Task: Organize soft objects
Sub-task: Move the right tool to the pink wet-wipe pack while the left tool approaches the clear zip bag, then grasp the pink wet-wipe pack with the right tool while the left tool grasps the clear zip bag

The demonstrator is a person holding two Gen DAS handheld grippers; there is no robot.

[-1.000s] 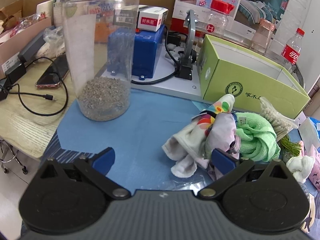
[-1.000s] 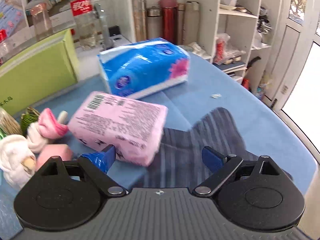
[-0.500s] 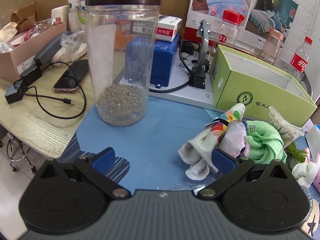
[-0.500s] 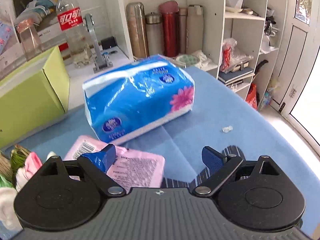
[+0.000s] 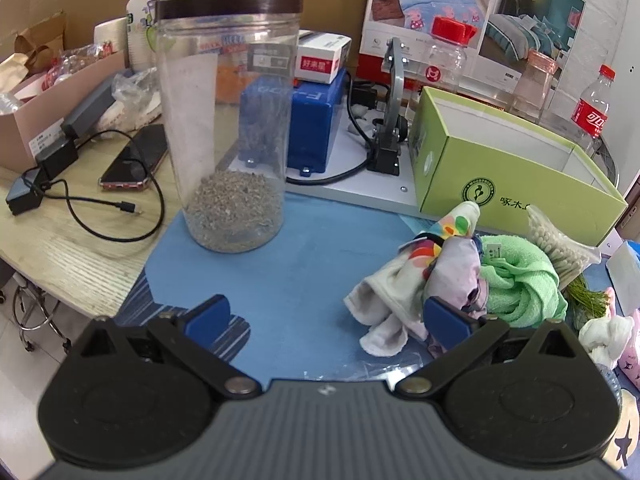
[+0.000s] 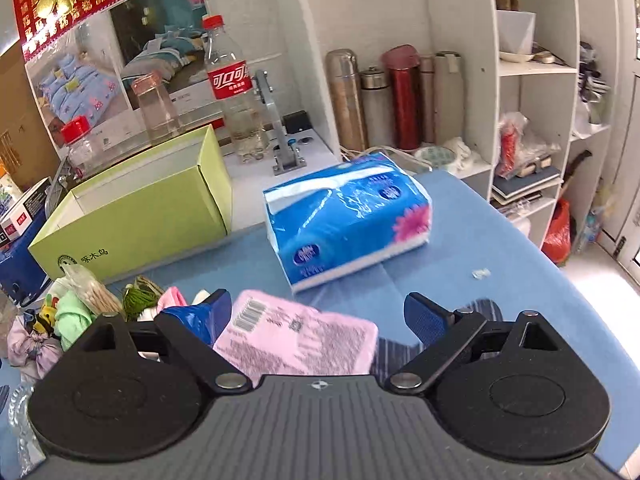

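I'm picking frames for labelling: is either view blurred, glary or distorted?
Left wrist view: sharp, fisheye-bent edges, mild sheen on the tall clear plastic jar. Right wrist view: slight motion smear on the blue tissue pack, window side overexposed at right.

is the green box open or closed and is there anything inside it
Open: the green box has no lid on, and its white inner walls show. The visible part inside looks empty, but the bottom is hidden in both views, so cannot tell fully.

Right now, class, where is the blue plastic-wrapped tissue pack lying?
In the right wrist view, the blue plastic-wrapped tissue pack lies on the blue table mat, just right of the open green cardboard box and beyond the pink packet.
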